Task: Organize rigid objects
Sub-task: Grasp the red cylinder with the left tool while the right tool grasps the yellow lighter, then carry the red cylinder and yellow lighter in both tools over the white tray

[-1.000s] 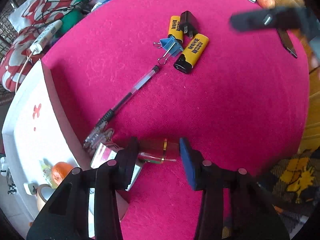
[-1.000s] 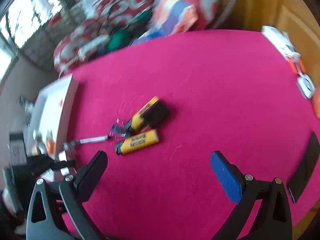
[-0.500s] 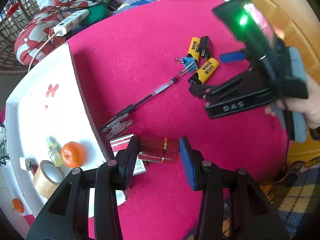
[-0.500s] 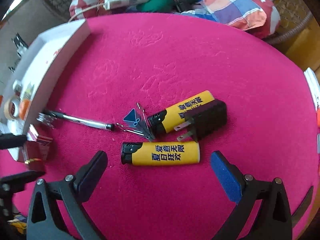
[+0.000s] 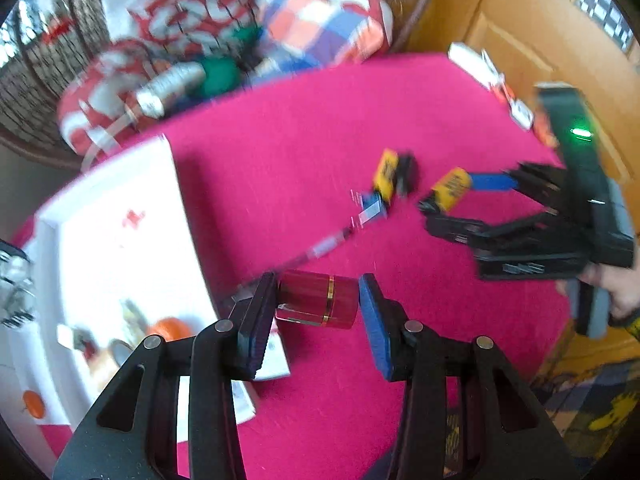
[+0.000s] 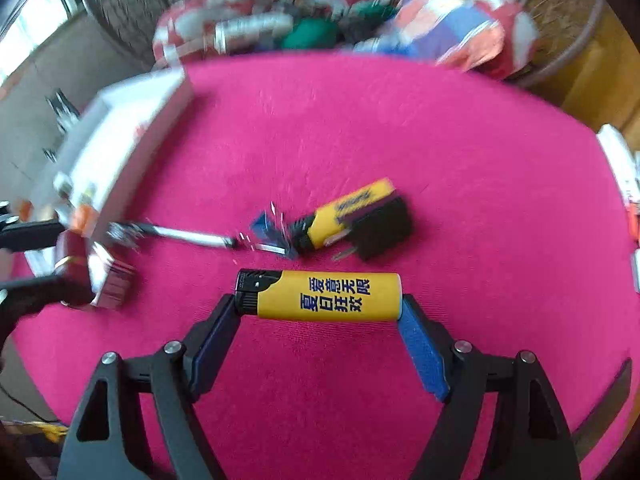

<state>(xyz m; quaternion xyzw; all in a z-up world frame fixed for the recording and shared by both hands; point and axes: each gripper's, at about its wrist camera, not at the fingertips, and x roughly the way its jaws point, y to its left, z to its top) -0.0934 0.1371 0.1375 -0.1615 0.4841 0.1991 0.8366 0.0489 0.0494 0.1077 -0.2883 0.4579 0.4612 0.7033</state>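
Yellow lighter (image 6: 328,297) w/ blue print lies sideways, mid-table; 2nd lighter (image 6: 349,213) angled behind, against black plug (image 6: 382,229).

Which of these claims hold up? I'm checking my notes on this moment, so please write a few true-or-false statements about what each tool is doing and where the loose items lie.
1. The left tool holds a dark red case with a gold band. True.
2. The right tool grips the pen. False: its fingers sit at the two ends of a yellow lighter; the pen lies on the pink cloth.
3. A second yellow lighter lies against a black plug. True.
4. The white tray holds both lighters. False: neither is in it; an orange fruit is.
5. A blue clip lies between the pen tip and the second lighter. True.
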